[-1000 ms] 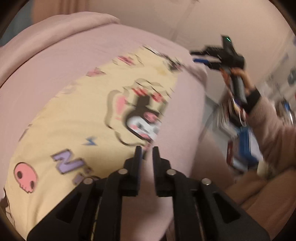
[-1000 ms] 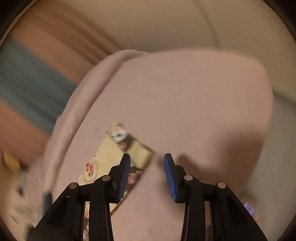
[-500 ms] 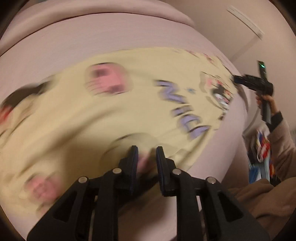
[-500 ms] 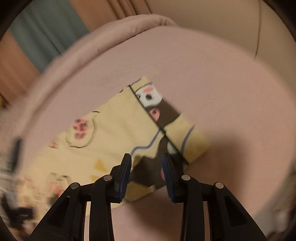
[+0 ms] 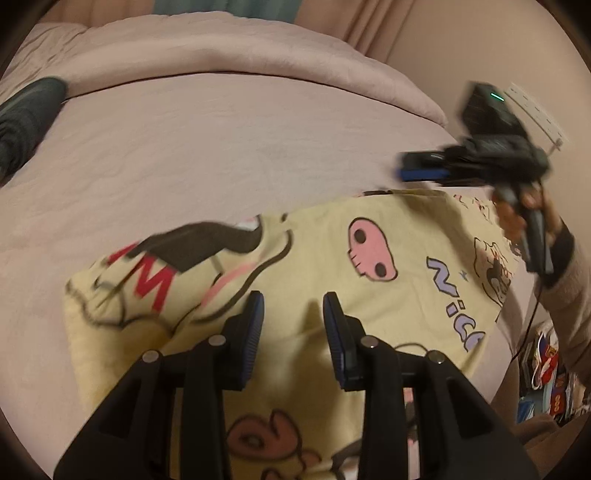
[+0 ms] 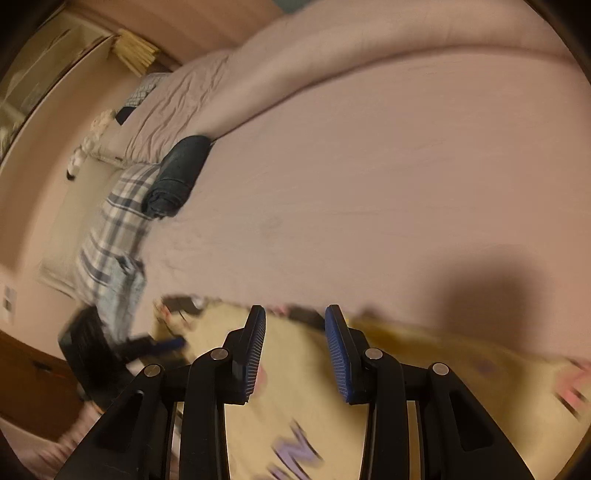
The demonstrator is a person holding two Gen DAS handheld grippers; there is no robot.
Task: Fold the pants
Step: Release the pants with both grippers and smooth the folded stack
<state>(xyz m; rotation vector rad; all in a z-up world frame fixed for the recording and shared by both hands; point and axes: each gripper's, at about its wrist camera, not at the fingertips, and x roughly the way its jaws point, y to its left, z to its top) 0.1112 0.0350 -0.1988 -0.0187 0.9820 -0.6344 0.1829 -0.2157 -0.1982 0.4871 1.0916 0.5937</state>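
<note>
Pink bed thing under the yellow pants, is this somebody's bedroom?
Most likely a bedroom. The yellow cartoon pants lie on a wide bed with a pink cover, curtains hang behind it, and rolled dark clothing sits nearby.

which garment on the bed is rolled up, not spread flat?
The dark teal one, a tight roll at the bed's far edge beside the plaid cloth. The yellow cartoon-print pants lie spread flat under the grippers.

Pale yellow pants (image 5: 317, 280) lie spread flat on a pink bed (image 5: 229, 140) — the fabric is printed with pink skulls, dark cartoon characters, red letters and purple lettering. Their far edge runs across the bed — a few soft creases show near the left end.
</note>
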